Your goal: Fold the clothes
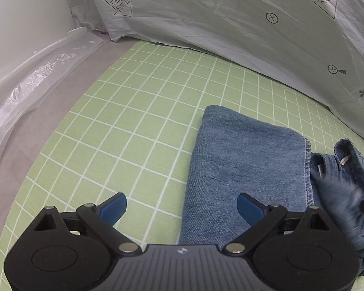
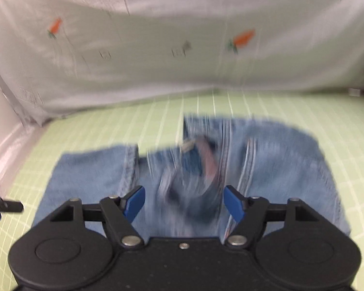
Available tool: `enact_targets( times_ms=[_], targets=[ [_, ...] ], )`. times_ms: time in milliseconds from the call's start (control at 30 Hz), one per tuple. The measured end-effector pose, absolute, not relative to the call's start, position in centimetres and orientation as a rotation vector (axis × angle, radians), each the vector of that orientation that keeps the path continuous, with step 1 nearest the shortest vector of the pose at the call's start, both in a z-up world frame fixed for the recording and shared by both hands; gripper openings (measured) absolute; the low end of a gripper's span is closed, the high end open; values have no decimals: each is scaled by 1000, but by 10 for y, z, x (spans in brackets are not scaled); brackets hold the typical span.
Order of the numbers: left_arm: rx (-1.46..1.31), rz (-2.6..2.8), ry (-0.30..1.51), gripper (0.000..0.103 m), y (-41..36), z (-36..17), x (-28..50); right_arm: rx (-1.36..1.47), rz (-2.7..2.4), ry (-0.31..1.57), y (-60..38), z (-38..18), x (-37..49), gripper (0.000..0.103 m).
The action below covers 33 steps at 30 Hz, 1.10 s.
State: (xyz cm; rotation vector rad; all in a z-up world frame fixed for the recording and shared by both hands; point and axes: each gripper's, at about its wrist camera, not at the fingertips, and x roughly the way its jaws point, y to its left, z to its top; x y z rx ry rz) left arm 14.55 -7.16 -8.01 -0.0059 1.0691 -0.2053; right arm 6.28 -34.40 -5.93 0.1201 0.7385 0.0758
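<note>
I see faded blue jeans (image 2: 172, 169) folded, rumpled, below my right gripper (image 2: 184, 203), jaws wide, nothing held.

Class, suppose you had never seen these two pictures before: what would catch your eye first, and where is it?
First the blue denim garment, partly folded, lying on the green grid mat in the middle. Next, the pale sheet hanging along the mat's far edge, printed with orange carrots and "LOOK HERE" arrows. In the foreground, the left gripper and right gripper both stand open over the denim, holding nothing.
</note>
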Motion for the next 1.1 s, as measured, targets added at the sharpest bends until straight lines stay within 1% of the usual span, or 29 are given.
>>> enact_targets(
  times_ms=[67,100,167,200,267,300,333,367,400,567,667,700,733,800,833,867,900,933,967,1000,1033,1100],
  targets=[
    [-2,-202,1074,97,-72,-81,144,103,52,728,-341,-58,72,73],
    [0,-201,1076,97,-72,-81,144,97,40,735,-340,-60,78,75],
    [3,-202,1075,97,-72,-80,144,85,19,786,-337,-70,92,75],
    [4,-203,1074,97,-72,-80,144,82,8,807,-335,-76,98,75],
    [5,-204,1068,97,-72,-78,143,76,-14,835,-332,-88,108,70],
    [6,-205,1065,97,-71,-77,143,76,-17,845,-331,-91,112,59],
    [5,-204,1063,97,-71,-77,142,84,-2,845,-331,-93,113,33],
    [3,-203,1062,97,-70,-77,141,89,9,844,-331,-93,113,23],
    [2,-201,1062,97,-69,-77,140,73,21,832,-328,-90,111,7],
    [-13,-195,1086,97,-64,-83,142,-156,203,767,-291,-64,79,7],
    [-14,-196,1113,97,-65,-91,146,-187,234,901,-278,-96,82,7],
    [-13,-200,1123,97,-65,-94,147,-224,221,915,-272,-107,82,10],
    [-12,-205,1131,97,-66,-96,148,-285,223,901,-264,-111,79,17],
    [-12,-215,1142,97,-68,-100,149,-391,220,894,-249,-110,75,25],
    [-13,-219,1146,97,-69,-102,150,-413,217,894,-245,-106,75,33],
    [-13,-220,1152,97,-69,-104,151,-388,210,890,-246,-100,75,36],
    [-16,-220,1160,97,-70,-107,153,-362,204,886,-248,-94,75,42],
    [-19,-221,1166,97,-71,-109,154,-319,198,878,-253,-88,75,55],
    [-22,-225,1169,97,-72,-111,156,-242,191,862,-262,-79,75,62],
    [-25,-229,1172,97,-72,-113,157,-168,182,839,-271,-70,74,71],
    [-27,-232,1173,97,-72,-114,158,-99,167,804,-281,-60,72,76],
    [-30,-235,1176,97,-73,-117,160,-27,126,741,-294,-46,72,81]
  ],
)
